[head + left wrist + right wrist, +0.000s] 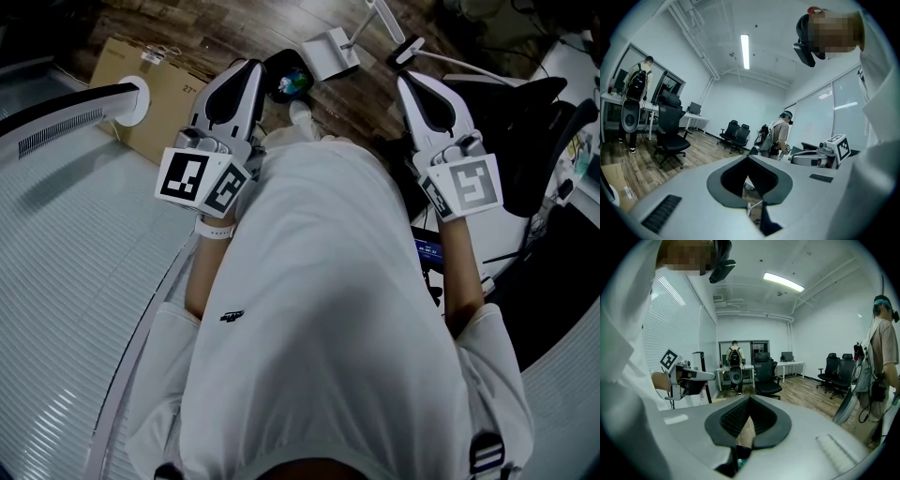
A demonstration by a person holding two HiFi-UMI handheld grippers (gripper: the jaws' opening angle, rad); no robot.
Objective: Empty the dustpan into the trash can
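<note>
Left tongs (249, 66) and right tongs (406, 81) were pressed together, empty. The dustpan (330, 54) stood on the floor (234, 26) beside the trash can (287, 82); probably light, stiff plastic, best taken by its handle (357, 28).

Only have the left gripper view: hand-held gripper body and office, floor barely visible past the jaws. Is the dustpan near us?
Observer: Yes. The head view shows a white dustpan lying on the wood floor just ahead, with nothing gripping it.
Operator: Where do we dump it?
Observer: A black trash can stands right beside the dustpan, on its left in the head view, with something colourful inside.
Operator: Right side carrying anything? I see its marker cube, not its jaws.
Observer: No. The right gripper view shows the right hand-held gripper shut, with nothing between its jaws.
</note>
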